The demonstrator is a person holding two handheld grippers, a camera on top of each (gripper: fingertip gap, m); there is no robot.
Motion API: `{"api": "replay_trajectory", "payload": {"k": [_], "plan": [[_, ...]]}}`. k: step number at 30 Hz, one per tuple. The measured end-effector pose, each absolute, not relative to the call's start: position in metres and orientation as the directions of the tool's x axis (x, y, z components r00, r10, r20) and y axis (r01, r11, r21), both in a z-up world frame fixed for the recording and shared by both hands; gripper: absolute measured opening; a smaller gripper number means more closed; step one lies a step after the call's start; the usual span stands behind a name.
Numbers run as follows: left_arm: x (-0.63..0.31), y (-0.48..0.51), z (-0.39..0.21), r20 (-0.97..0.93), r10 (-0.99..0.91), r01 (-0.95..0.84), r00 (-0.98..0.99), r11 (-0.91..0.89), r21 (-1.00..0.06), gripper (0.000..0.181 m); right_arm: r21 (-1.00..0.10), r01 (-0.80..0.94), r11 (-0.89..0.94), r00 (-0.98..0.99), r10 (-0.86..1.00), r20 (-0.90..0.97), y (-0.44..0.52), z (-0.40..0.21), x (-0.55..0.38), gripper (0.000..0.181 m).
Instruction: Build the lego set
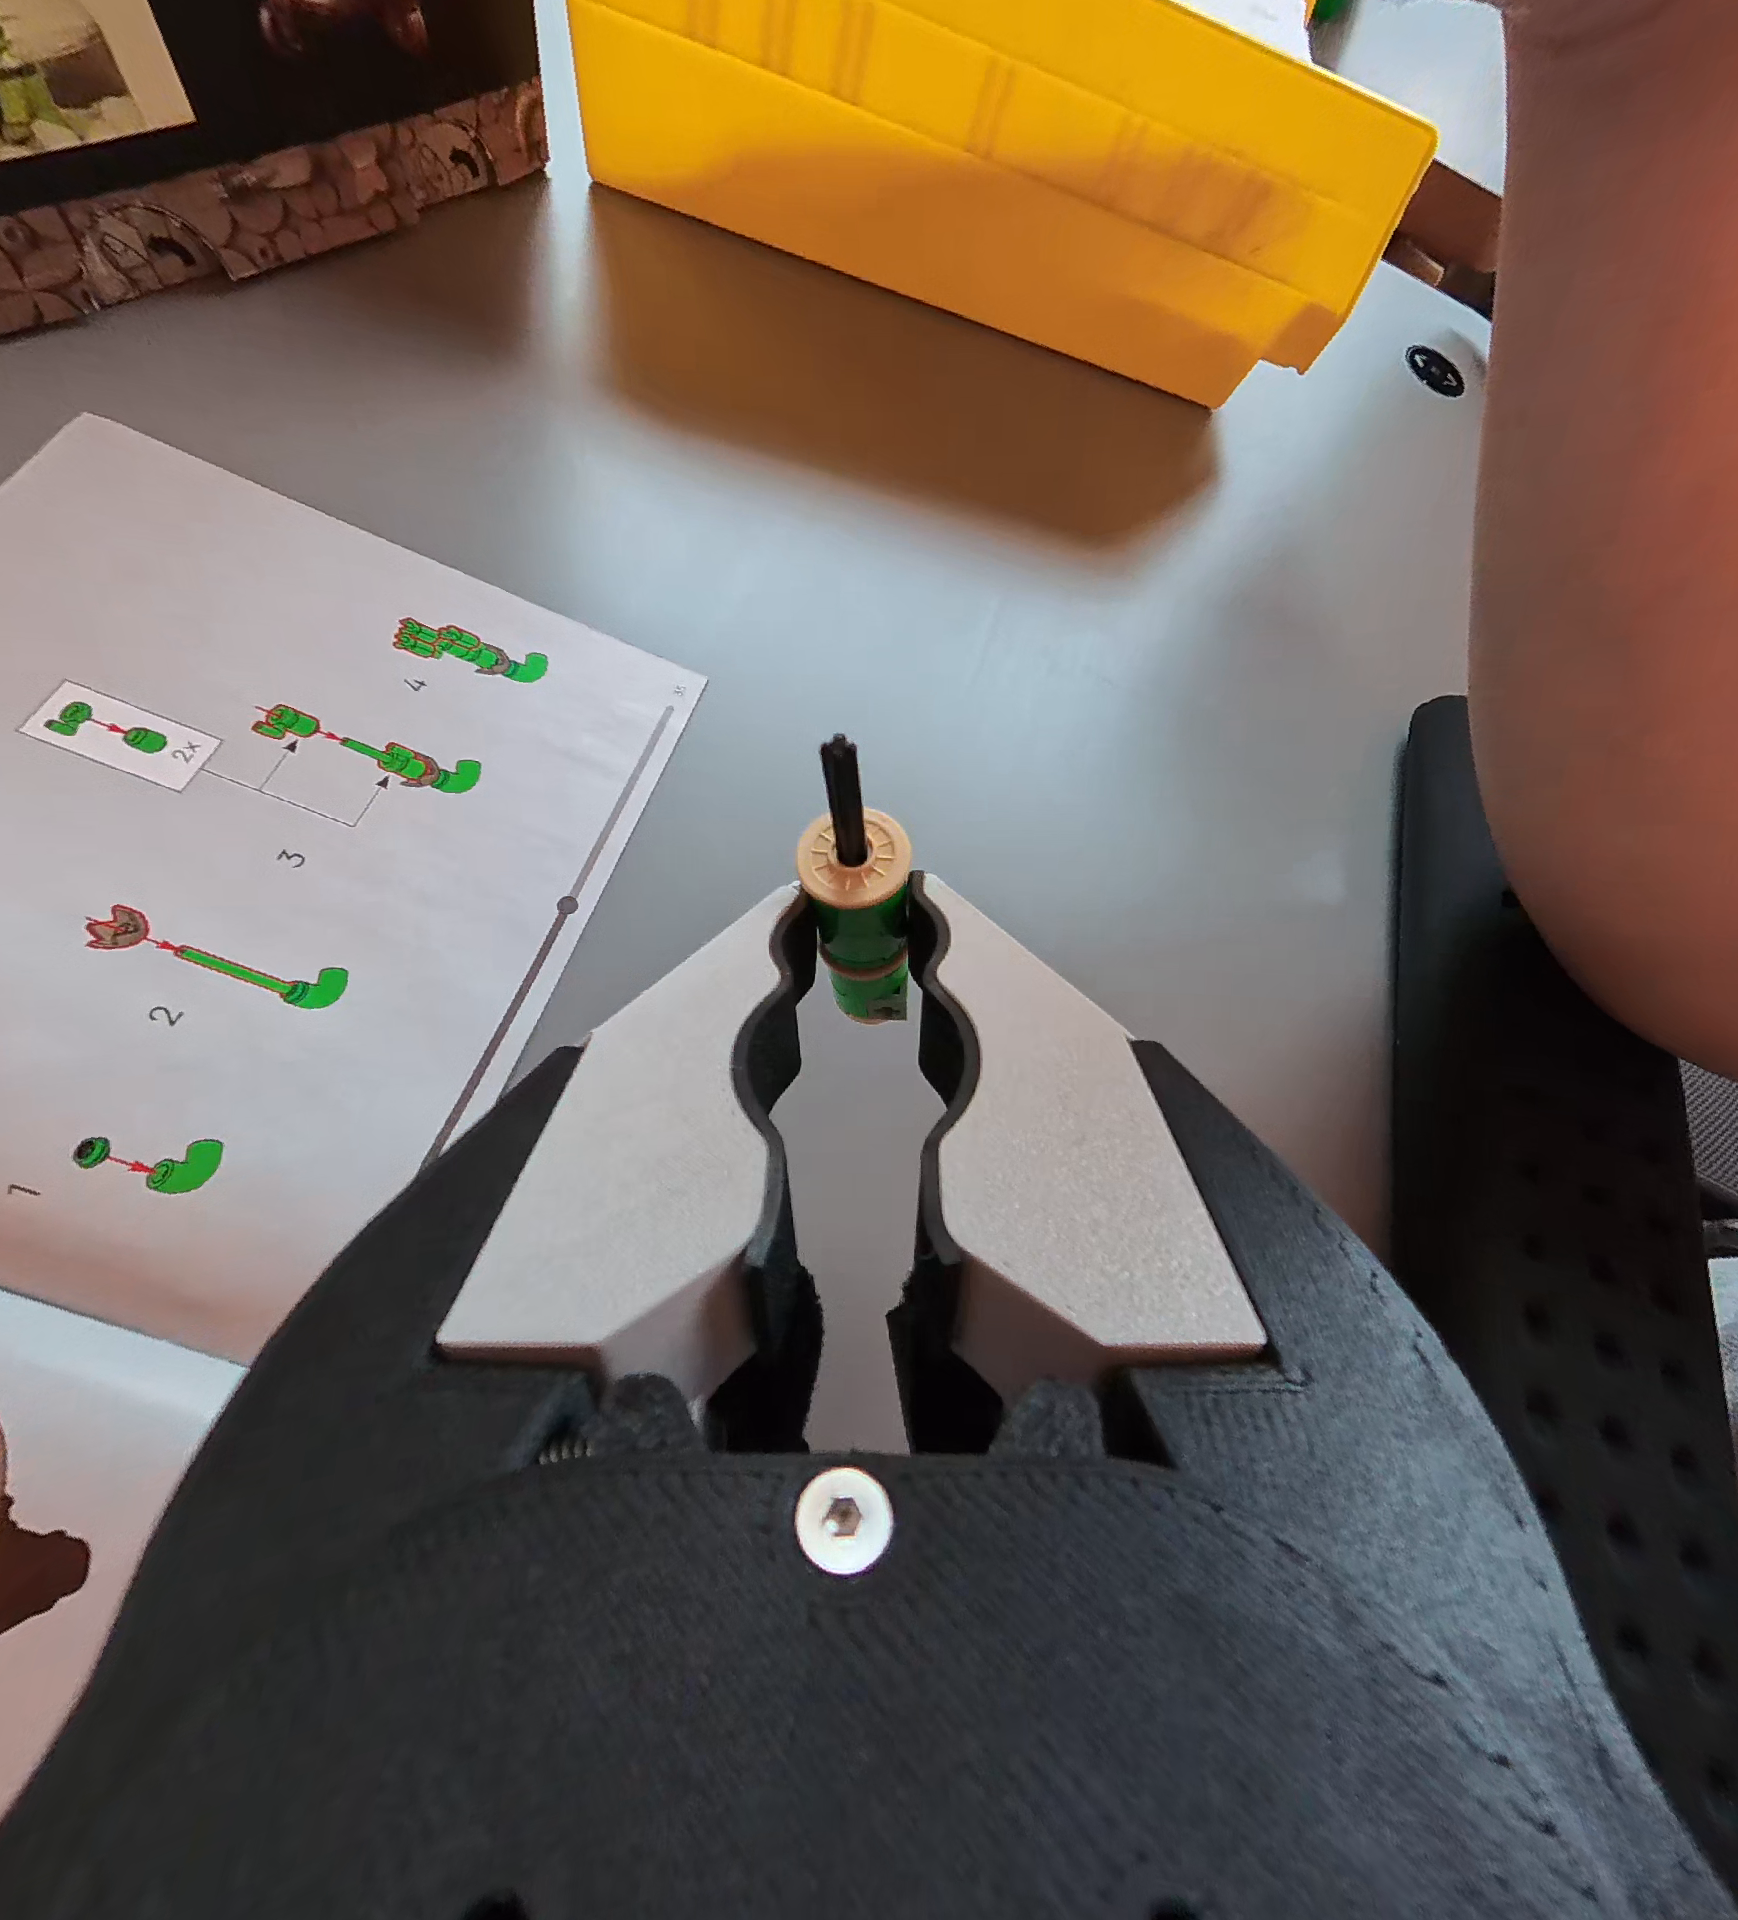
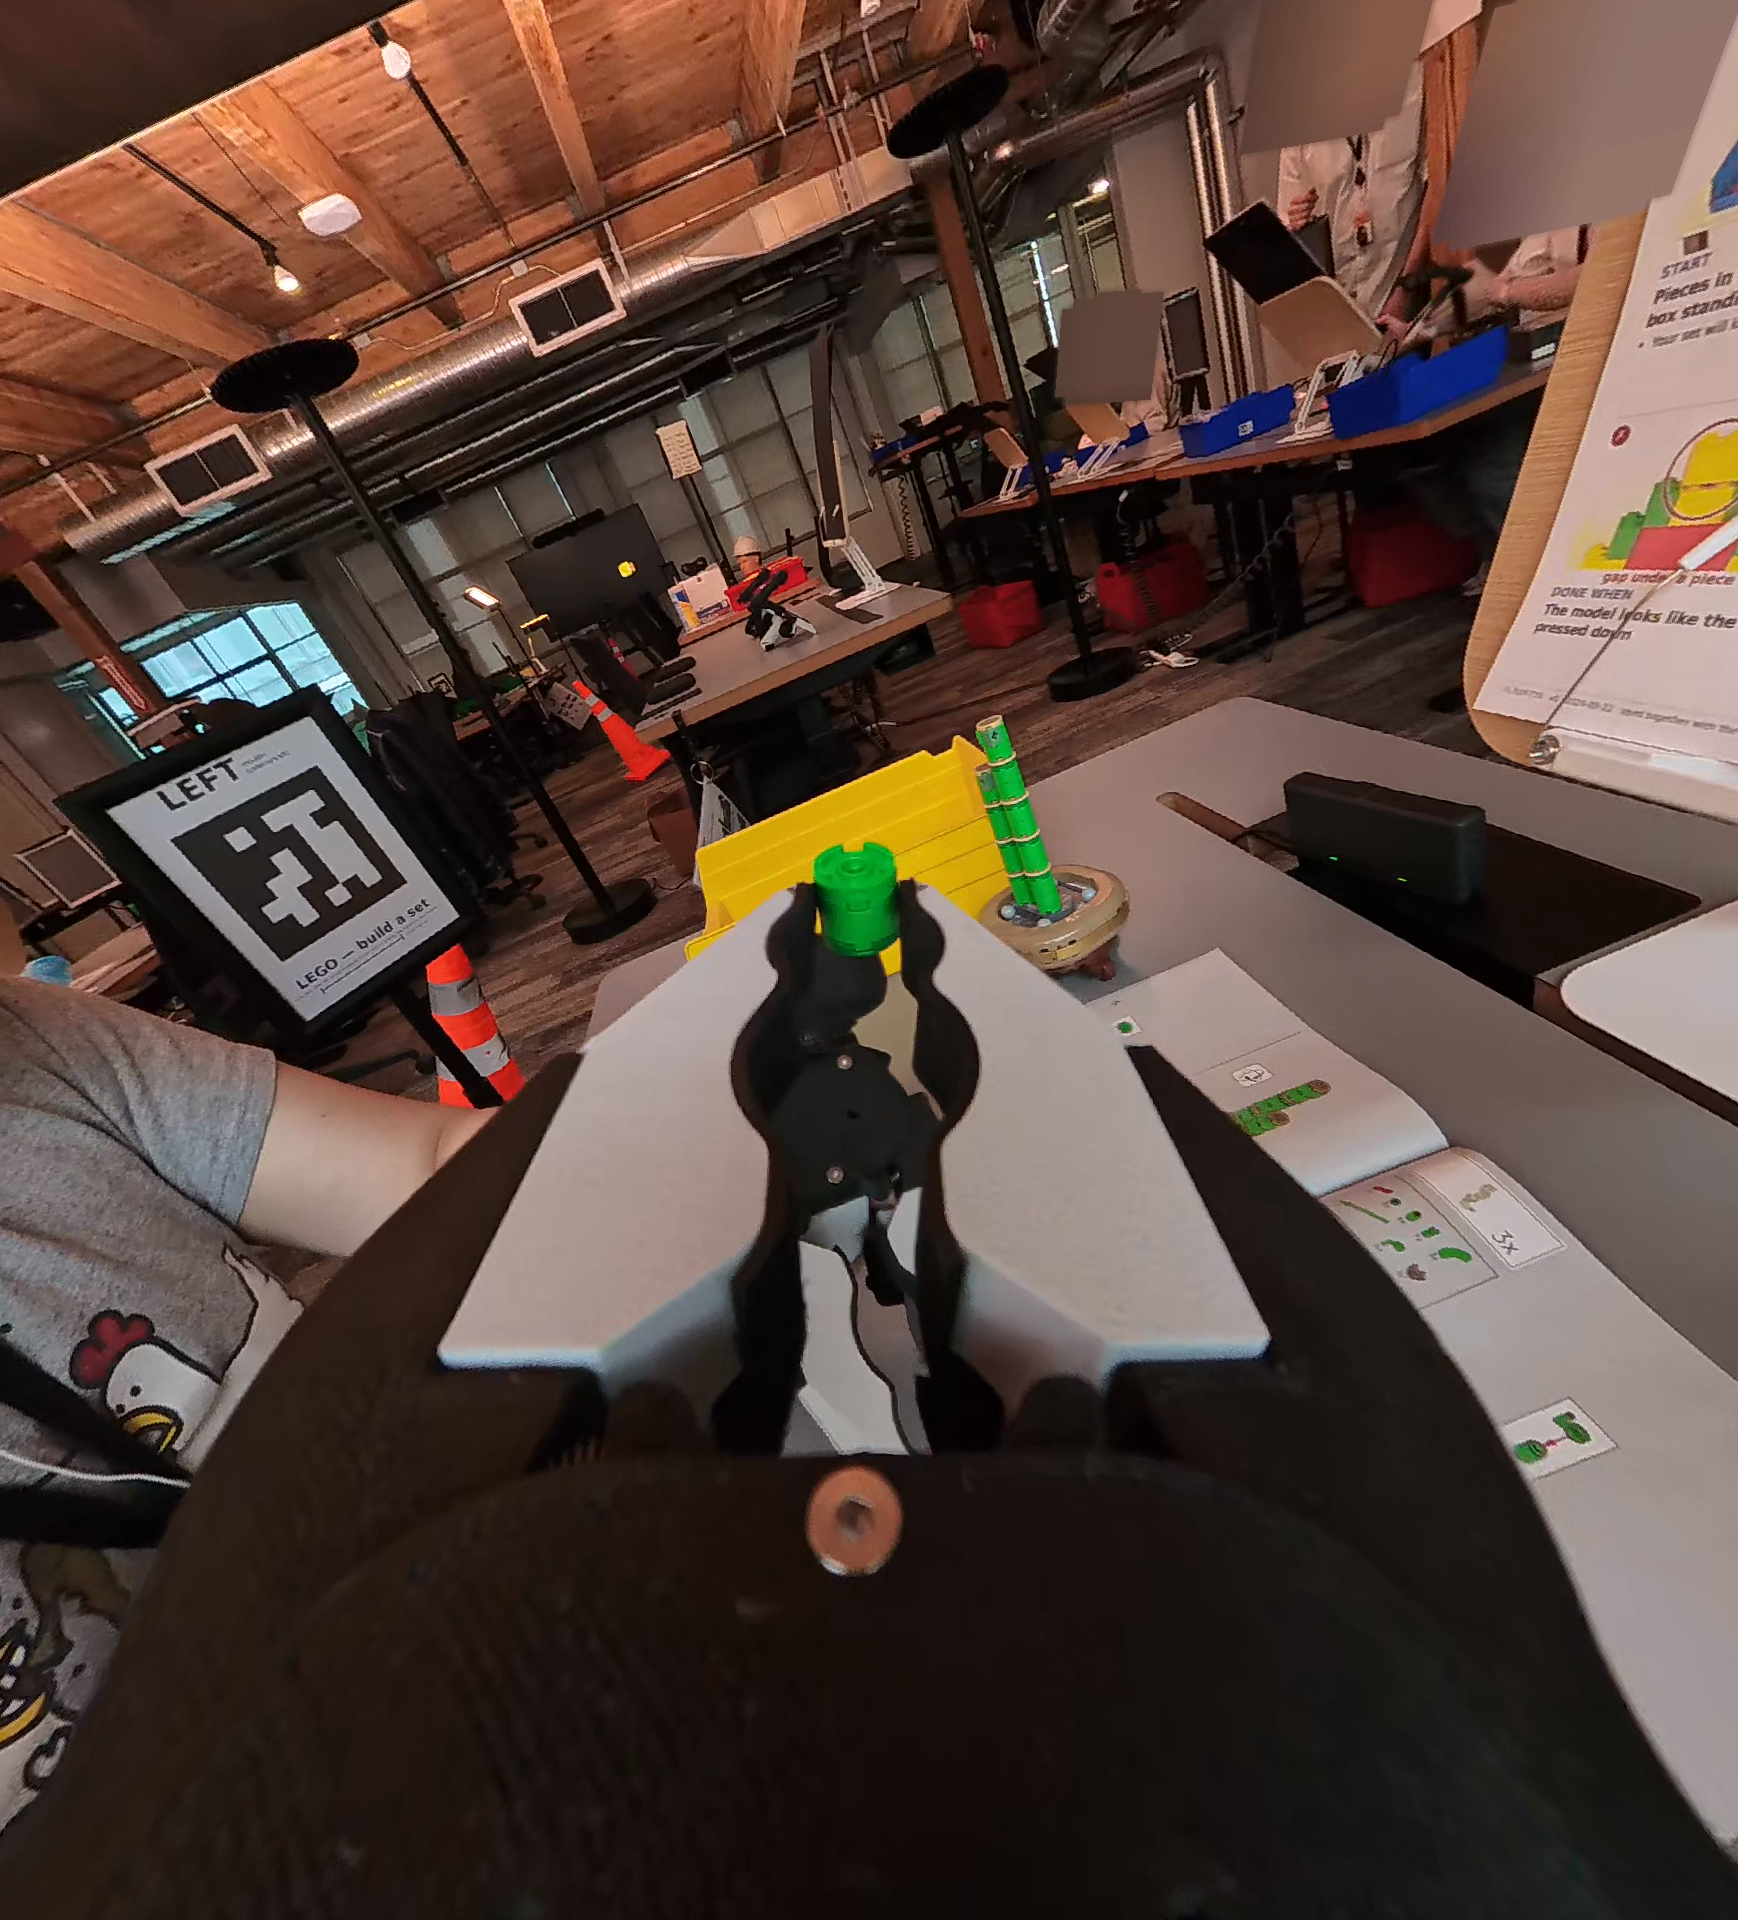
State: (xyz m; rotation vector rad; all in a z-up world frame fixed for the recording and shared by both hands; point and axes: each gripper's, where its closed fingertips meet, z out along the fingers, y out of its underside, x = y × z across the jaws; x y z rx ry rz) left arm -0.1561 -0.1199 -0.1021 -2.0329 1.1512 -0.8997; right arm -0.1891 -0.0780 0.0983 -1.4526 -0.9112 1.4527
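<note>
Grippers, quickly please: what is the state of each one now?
Left gripper: closed on a green stacked piece with a black axle.
Right gripper: closed on a green round brick.

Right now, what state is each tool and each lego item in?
Left tool: shut on the green stack.
Green stack: gripped, tan disc on top, black axle sticking out.
Right tool: shut on the green round brick.
Green round brick: held at the tips, off the table.
Bamboo stalk: standing, leaning, on its round base.
Instruction booklet: open, flat on the table.
Yellow bin: resting on the table.
</note>
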Motion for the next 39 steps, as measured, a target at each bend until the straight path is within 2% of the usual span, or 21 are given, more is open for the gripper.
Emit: {"api": "replay_trajectory", "payload": {"k": [31, 39], "plan": [[-0.157, -0.120, -0.101, 0.253, -0.887, -0.458, 0.387, -0.423, -0.781, 0.015, -0.931, -0.028, -0.363, 0.017, 0.931, -0.364, -0.087, 0.094, -0.190, 0.014], [-0.157, -0.119, -0.100, 0.254, -0.886, -0.455, 0.388, -0.423, -0.784, 0.015, -0.939, -0.025, -0.344, -0.060, 0.938, -0.342, -0.100, 0.098, -0.188, 0.015]]}}
